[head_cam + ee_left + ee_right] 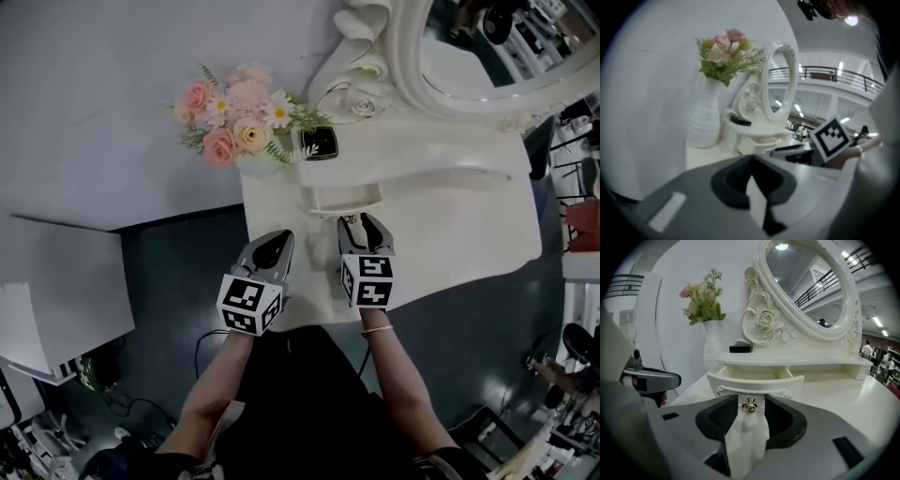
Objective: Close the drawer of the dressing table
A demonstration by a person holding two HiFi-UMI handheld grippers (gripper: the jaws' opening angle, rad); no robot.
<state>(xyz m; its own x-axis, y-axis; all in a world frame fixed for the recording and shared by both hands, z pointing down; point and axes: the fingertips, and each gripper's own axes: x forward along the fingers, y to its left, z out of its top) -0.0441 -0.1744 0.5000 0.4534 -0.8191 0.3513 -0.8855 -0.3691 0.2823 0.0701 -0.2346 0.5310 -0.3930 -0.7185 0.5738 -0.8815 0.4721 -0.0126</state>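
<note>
The right gripper (751,415) is hovering wide open around the open drawer's (757,382) gold knob (749,405), pads clear of it, while the left gripper (750,159) is hanging shut and empty to its left.

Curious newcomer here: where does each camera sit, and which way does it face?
Head view: on the person's head, looking down at the dressing table; arms, left gripper, right gripper show.
Left gripper view: on that gripper, facing vase and mirror; own fingers show.
Right gripper view: on that gripper, facing the open drawer; own fingers show.
All share the flowers.
</note>
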